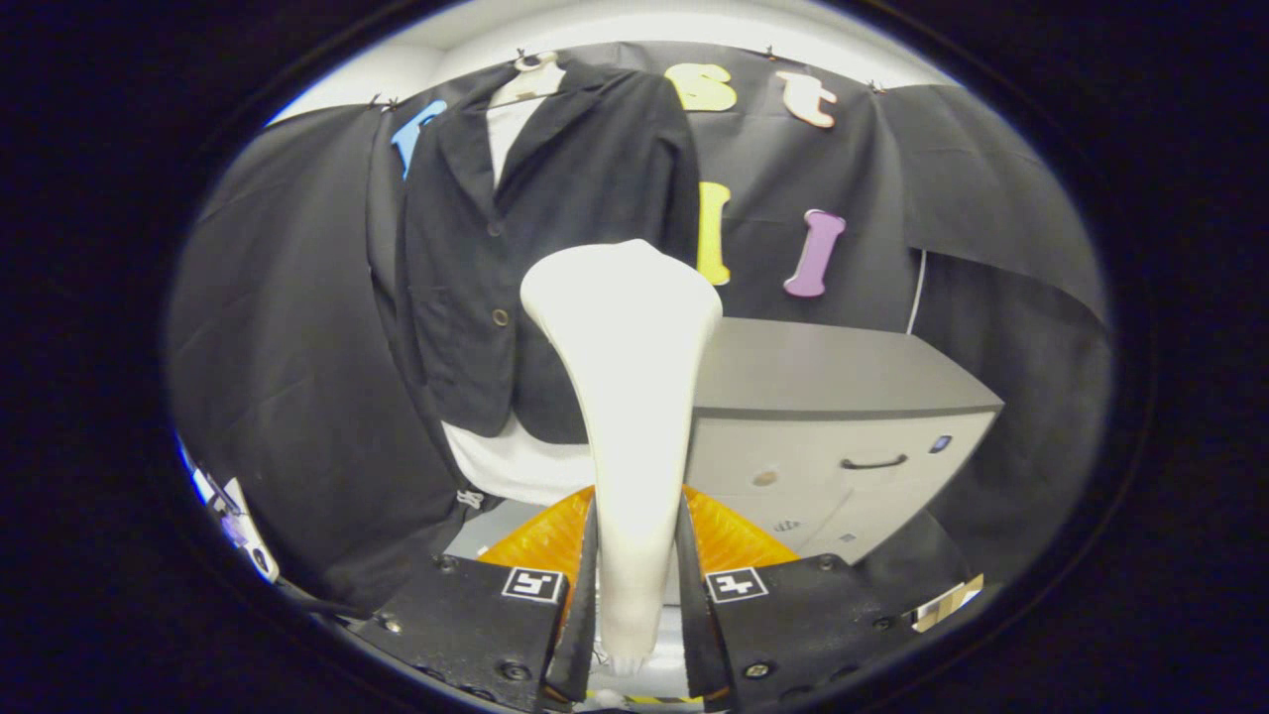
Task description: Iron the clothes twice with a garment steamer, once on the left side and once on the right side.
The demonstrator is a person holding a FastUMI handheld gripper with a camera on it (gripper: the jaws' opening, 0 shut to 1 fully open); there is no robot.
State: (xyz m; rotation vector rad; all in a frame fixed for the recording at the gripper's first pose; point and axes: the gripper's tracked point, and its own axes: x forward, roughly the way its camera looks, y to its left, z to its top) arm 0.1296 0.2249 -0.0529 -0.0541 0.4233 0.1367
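Gripper view: tool [634, 585] clamped on the white garment steamer [625, 397]; both fingers press the steamer's handle from either side, handle running up between them; the steamer widens toward its head, which sits upright just ahead of the fingers; head overlaps the lower right part of the jacket in this view, contact with the cloth cannot be told.

Black jacket [535, 248] hangs on a white hanger [530, 79] against the booth wall, beyond the steamer and to its left; lapels open, white shirt [506, 129] visible at the collar and again as a white hem [516, 461] below the jacket's bottom edge; one round button [500, 317] on the front, just left of the steamer head; jacket front faces the camera, slightly turned.

Grey cabinet [843, 416] to the right of the steamer, behind it; flat top, drawer front with a dark handle [872, 462]; cabinet stands close beside the hanging jacket.

Orange surface [734, 535] shows low down just past the fingers on both sides of the steamer handle; what it is cannot be told.
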